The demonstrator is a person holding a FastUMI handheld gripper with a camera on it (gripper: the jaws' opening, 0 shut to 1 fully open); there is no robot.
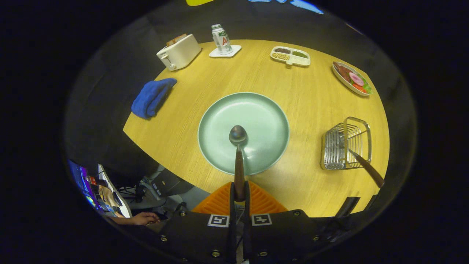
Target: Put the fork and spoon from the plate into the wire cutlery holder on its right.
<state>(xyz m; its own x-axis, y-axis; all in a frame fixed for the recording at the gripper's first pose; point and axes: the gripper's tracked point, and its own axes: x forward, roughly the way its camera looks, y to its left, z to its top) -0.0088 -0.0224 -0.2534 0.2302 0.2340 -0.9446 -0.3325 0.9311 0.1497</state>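
Progress of the transfer, read left to right: the green plate (263, 110) at the middle of the bench (205, 95) carries no cutlery of its own, while the spoon (238, 146) hangs above it, its dark handle clamped between the two fingers of the claw (239, 192). To the right, the wire cutlery holder (346, 143) already contains the fork (366, 167) — handle leaning out over its rim. Judged from this, half the task is done — carrying the spoon across into the holder remains.

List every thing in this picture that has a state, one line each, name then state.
claw: shut on the spoon's handle
spoon: held, bowl over the plate
plate: bare
wire cutlery holder: holds the fork
fork: leaning in the holder, handle sticking out
toaster: bread in its slot
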